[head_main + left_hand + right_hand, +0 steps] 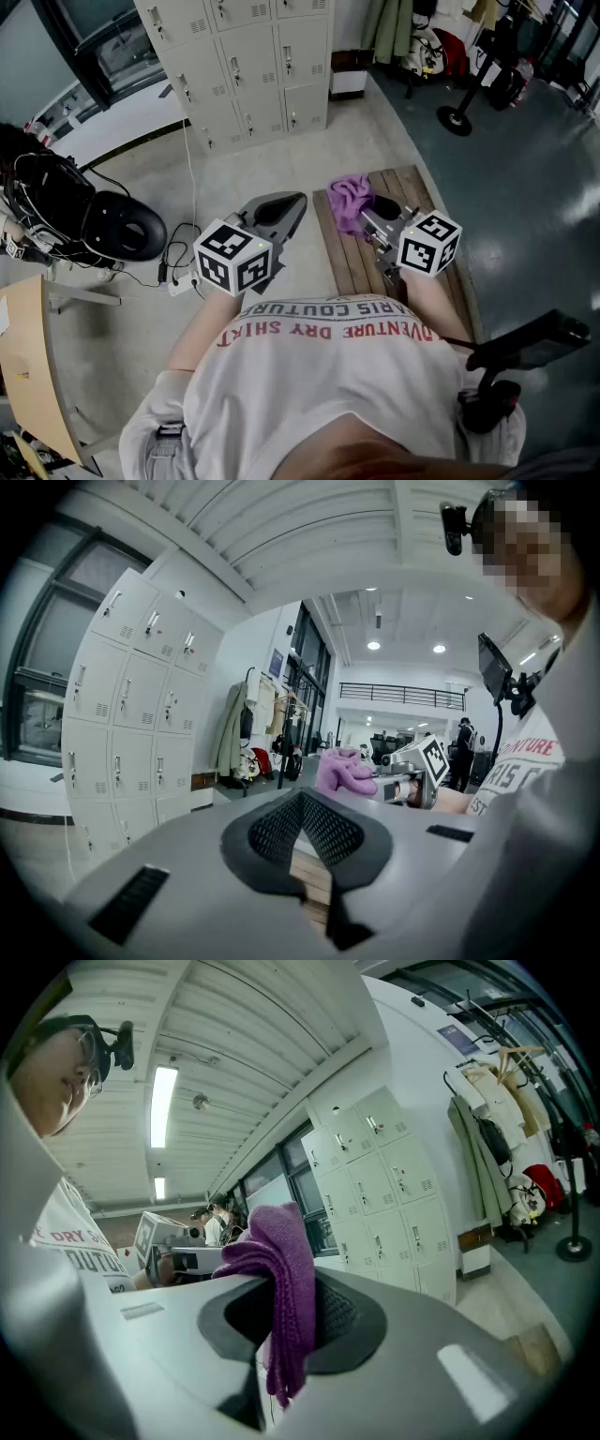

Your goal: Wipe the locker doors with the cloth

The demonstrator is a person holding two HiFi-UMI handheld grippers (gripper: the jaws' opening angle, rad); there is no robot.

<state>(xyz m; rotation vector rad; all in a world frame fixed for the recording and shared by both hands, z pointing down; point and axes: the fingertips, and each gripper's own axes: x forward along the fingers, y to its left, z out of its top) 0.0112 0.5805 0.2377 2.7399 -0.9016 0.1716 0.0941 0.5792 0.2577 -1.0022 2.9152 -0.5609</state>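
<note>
**Cloth in grip, lockers not yet reached**

Head view: I have the right gripper over a slatted wooden platform with the purple cloth at its tip. The left gripper hangs beside it, and the locker doors stand well apart, ahead.

Left gripper view: jaws together on nothing, lockers off to the left.

Right gripper view: jaws clamped on the cloth, which droops between them. I judge this the carry step; next I must close in on the doors and press the cloth flat.
</note>
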